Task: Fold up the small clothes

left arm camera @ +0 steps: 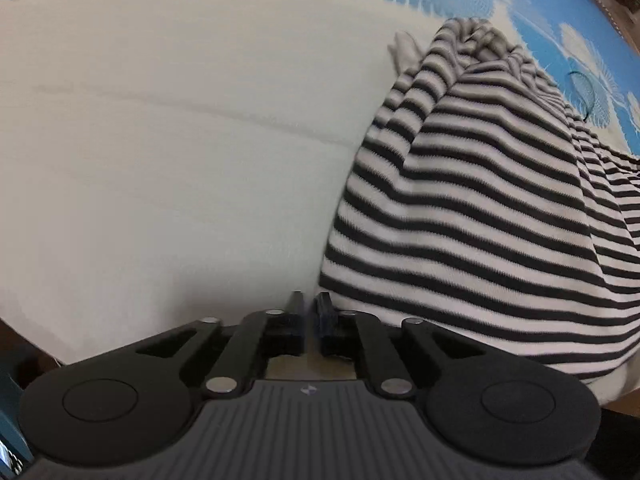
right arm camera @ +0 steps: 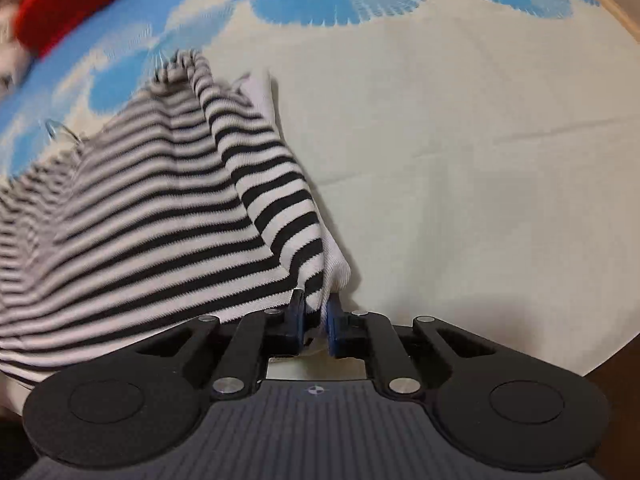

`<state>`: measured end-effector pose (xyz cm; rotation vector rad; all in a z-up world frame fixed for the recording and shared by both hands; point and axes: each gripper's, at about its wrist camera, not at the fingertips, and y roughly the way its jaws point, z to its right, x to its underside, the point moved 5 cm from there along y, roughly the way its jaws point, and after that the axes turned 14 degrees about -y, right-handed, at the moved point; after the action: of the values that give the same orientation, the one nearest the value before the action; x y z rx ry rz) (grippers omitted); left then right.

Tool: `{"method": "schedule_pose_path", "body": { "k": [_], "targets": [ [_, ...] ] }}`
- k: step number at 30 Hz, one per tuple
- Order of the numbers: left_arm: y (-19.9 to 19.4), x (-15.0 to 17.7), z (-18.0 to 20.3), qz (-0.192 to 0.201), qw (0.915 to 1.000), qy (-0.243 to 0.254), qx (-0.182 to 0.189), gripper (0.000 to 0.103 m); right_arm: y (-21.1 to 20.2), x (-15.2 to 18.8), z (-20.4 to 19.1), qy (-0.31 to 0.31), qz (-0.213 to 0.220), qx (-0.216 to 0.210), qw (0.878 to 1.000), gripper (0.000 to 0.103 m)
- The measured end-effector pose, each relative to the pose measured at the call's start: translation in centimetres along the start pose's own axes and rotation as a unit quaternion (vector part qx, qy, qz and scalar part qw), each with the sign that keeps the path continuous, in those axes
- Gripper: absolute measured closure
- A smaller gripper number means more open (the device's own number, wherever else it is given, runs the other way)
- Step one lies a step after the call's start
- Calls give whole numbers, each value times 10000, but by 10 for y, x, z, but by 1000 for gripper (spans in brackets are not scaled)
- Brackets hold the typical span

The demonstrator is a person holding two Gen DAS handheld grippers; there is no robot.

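Note:
A black-and-white striped garment [left arm camera: 480, 200] lies bunched on a cream sheet with blue flower print [left arm camera: 160, 140]. In the left wrist view it fills the right side, and my left gripper [left arm camera: 310, 308] is shut and empty just left of its near edge. In the right wrist view the striped garment [right arm camera: 160, 208] spreads to the left, and my right gripper [right arm camera: 316, 308] is shut on its white-edged corner, which is pulled up taut between the fingers.
A red cloth [right arm camera: 72, 0] lies at the far left of the right wrist view. The sheet's blue print [right arm camera: 340, 0] runs along the far side. A wooden edge [right arm camera: 612, 8] shows at the far right. A thin wire loop [right arm camera: 60, 130] lies by the garment.

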<state>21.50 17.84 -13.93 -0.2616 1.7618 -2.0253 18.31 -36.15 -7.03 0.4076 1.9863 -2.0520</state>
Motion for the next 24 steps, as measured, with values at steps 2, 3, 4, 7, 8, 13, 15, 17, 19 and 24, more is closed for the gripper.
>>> {"method": "schedule_pose_path", "body": {
  "k": [2,3,4,7,8,13,15,17,19,24],
  "targets": [
    [-20,-11,3,546,9982,-86,212,93,-5,-4,-4,-154,124,215,9996,83],
    [-32,-16,5,843,9955,-178,407,93,-11,-7,-4,-193,287,427,9985,79],
    [-43,-19,9,1071,9919,-232,644,92,-16,-9,-2,-217,462,579,9970,78],
    [-61,-15,41,1297,9798,102,1521,87,-36,-16,-4,-269,1070,544,9924,77],
    [-59,-8,52,1166,9795,334,1609,83,-41,-19,-8,-338,1270,398,9905,77],
    [-13,18,92,366,9864,1421,742,74,-28,-23,-39,-828,1107,-358,9897,69],
    [4,18,92,116,9899,1353,408,73,-3,-15,-48,-1104,398,-123,9930,61],
    [3,15,88,94,9918,1199,426,72,12,-10,-50,-1236,-5,82,9923,61],
    [-5,8,88,236,9930,1004,573,70,9,-14,-55,-1343,102,134,9908,60],
    [-16,-9,70,570,9939,559,758,52,-18,-23,-49,-1281,771,329,9882,59]
  ]
}}
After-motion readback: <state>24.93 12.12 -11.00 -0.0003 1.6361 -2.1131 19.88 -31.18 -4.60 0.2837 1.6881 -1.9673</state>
